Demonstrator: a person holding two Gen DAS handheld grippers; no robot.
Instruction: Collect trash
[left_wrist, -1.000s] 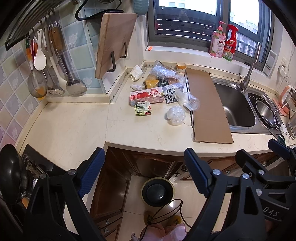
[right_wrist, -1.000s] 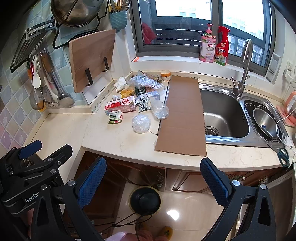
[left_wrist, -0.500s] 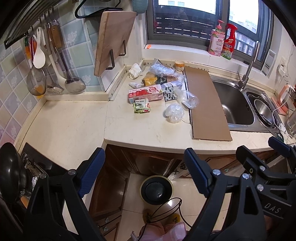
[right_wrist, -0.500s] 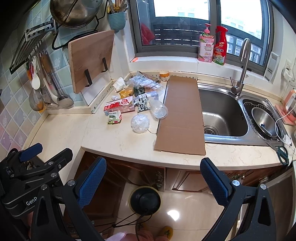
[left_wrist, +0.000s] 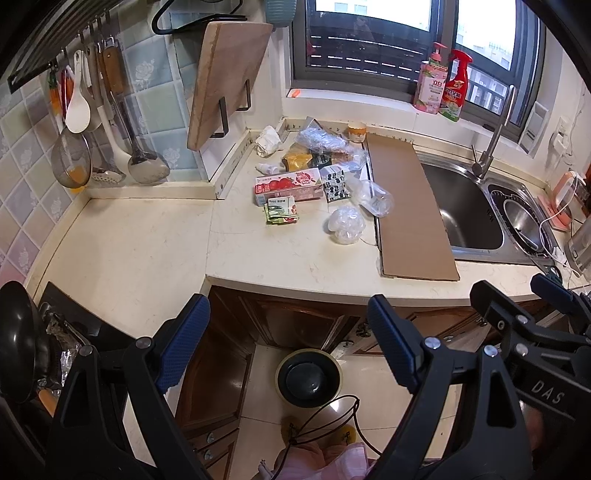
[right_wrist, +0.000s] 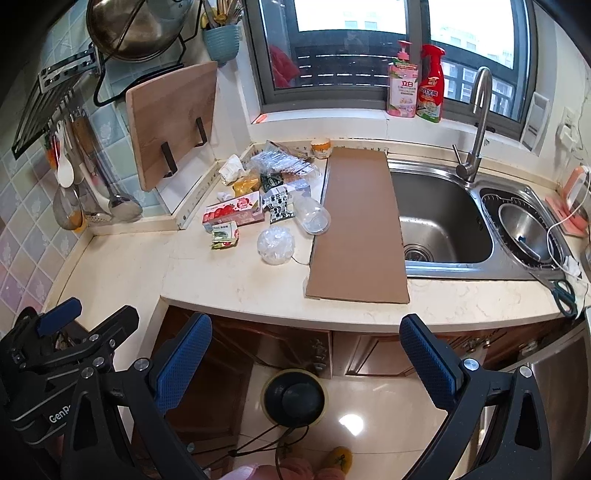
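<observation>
Trash, a loose heap of wrappers, cartons and clear plastic, lies on the cream stone counter (left_wrist: 140, 251) well beyond both tools, and none of it is held. The left gripper (left_wrist: 286, 345) hangs over the floor in front of the cabinets with its blue-padded fingers (left_wrist: 183, 343) spread wide and nothing between them; the right gripper (right_wrist: 304, 363) is spread just as wide and just as empty, level with it at the counter's front edge. Below them on the tiled floor stands a round black-lidded bin with a pale rim (right_wrist: 294, 397), lid closed as far as can be seen. By that showing the collecting has not begun: every piece is yet to be lifted and dropped in. Nearest the grippers is a crumpled ball of clear plastic film (left_wrist: 345, 225), with a small green-and-white flattened carton (left_wrist: 280, 214) to its left. Behind these a long red-and-white box printed with tomatoes (left_wrist: 288, 185) lies flat, its long axis running left to right across the counter and tilted slightly. A clear plastic cup (right_wrist: 313, 218) lies on its side, mouth toward the counter's front edge. A long brown cardboard sheet (right_wrist: 360, 225) runs front to back, overlapping the steel sink (right_wrist: 443, 221).
</observation>
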